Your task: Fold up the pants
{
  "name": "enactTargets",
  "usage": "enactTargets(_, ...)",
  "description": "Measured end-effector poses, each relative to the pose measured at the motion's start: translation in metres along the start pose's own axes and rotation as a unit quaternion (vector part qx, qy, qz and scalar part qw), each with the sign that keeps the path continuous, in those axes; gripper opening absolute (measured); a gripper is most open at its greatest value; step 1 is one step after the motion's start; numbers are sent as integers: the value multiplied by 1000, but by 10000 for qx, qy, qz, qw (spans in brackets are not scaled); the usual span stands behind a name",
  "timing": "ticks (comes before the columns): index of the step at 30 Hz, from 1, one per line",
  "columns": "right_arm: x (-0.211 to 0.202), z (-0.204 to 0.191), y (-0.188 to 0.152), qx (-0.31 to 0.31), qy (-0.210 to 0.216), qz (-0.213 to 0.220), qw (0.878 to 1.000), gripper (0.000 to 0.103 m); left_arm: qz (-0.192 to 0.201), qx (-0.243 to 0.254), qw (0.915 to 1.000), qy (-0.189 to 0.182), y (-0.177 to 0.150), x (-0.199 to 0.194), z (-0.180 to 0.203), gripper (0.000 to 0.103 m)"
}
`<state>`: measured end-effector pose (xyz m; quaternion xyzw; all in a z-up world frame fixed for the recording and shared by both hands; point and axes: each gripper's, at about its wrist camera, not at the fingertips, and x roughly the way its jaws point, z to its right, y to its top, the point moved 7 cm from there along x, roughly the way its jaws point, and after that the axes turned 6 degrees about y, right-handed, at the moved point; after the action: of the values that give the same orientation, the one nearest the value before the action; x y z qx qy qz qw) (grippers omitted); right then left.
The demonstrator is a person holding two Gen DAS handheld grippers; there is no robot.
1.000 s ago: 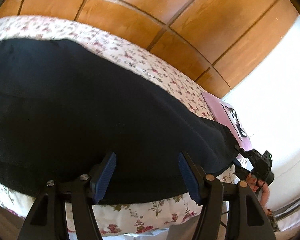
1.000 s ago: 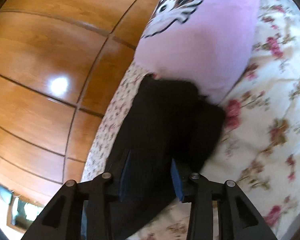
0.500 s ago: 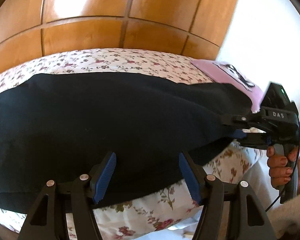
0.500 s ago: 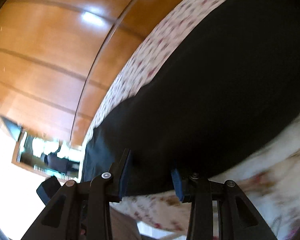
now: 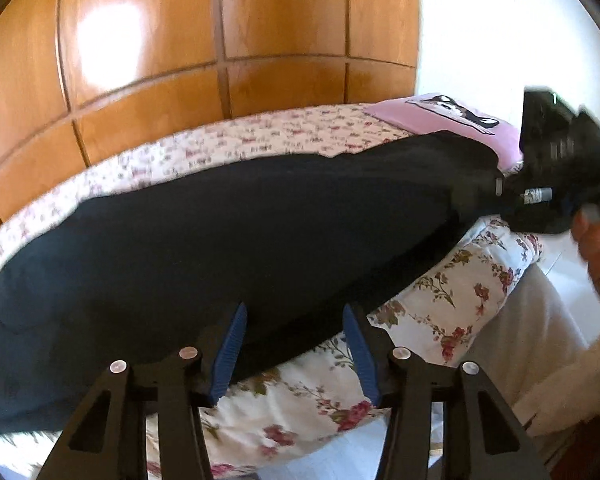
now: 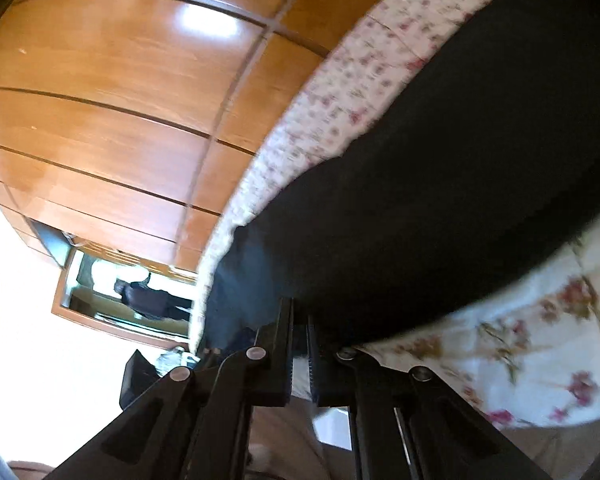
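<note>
Bright daylight, wardrobe glare, motion blur

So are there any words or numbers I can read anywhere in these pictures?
No words or numbers can be read.
The right gripper has a small pale label in the left wrist view, too blurred to read.
The pink pillow carries a cartoon animal face, no letters.
The black pants and the flowery bedspread show no writing.

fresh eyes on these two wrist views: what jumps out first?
The black pants dominate, stretched long across the floral bedspread in front of glossy wooden panels. The left gripper stands open at their near edge. A pink pillow with a cartoon face lies at the far right end.
</note>
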<state>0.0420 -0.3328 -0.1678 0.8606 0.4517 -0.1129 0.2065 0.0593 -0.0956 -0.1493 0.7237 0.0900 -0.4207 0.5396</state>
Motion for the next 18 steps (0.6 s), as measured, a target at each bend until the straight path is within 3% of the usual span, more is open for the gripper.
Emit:
enactTargets(2, 12, 22, -11, 163, -355, -259, 9989, 6, -126, -210, 9996, -157, -1, 4, -2, 51)
enactTargets(4, 23, 40, -17, 287, -547, -377, 9974, 6, -14, -340, 9991, -266, 4, -1, -4, 51)
enactTargets(8, 13, 30, -10, 18, -412, -219, 9989, 11, 117, -736, 9965, -368, 21, 1, -16, 51)
enactTargets(9, 6, 29, -7, -107, -468, -145, 9987, 11, 97, -934, 9947, -410, 28, 7, -19, 51)
enactTargets(10, -1, 27, -2, -216, -551, -35, 9982, 18, 80, -1035, 9937, -426, 32, 11, -22, 51)
enactTargets(13, -32, 37, 20, -218, -875, 506, 9946, 52, 97, -1249, 9911, -442, 46, 26, -26, 51)
enactTargets(18, -76, 72, 56, 361, -1114, 1281, 9848, 46, -247, -1258, 9909, -413, 50, 58, -25, 51)
